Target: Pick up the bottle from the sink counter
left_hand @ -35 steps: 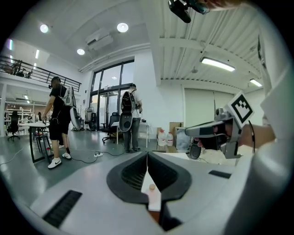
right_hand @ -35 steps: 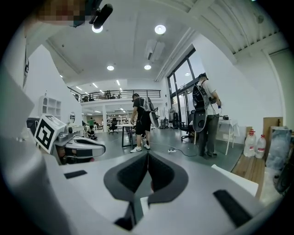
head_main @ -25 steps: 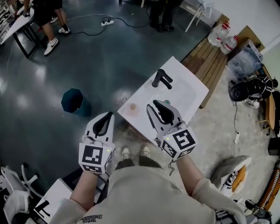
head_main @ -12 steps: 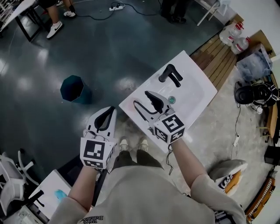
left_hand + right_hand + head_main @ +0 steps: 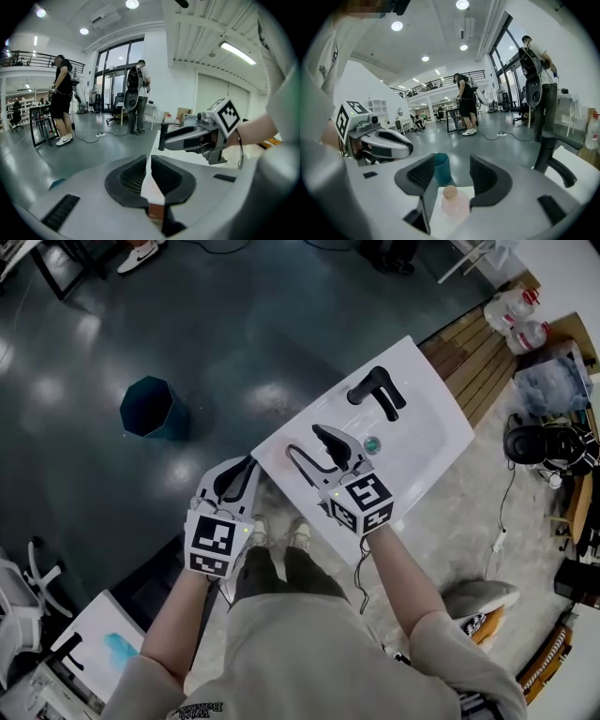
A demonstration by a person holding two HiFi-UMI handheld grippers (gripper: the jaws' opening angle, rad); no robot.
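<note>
The right hand-held gripper (image 5: 306, 442) has swung in over the near-left corner of the white rectangular sink-counter tabletop (image 5: 427, 390) during the last second. Before that it hung over the near edge, further toward the middle. Its jaws have also spread and now stand wide apart, clamped on nothing. The small pale-pink translucent plastic bottle with a round tan cap (image 5: 451, 202) stands upright at that corner, close to the edge. The right gripper view shows it low between the two open jaws, with a clear gap to each pad. From the head view the bottle stood in plain sight a second ago, but it is now mostly covered by the right hand-held gripper. The left hand-held gripper (image 5: 246, 470) has drifted up beside the same corner, just off the tabletop's edge. Its jaws are drawn together to a thin slit and hold nothing. The black lever faucet (image 5: 375, 390) at the far edge and the green drain plug (image 5: 372, 443) are untouched. The approach looks nearly finished: what seems left is to come down a little, close on the bottle's body and lift.
</note>
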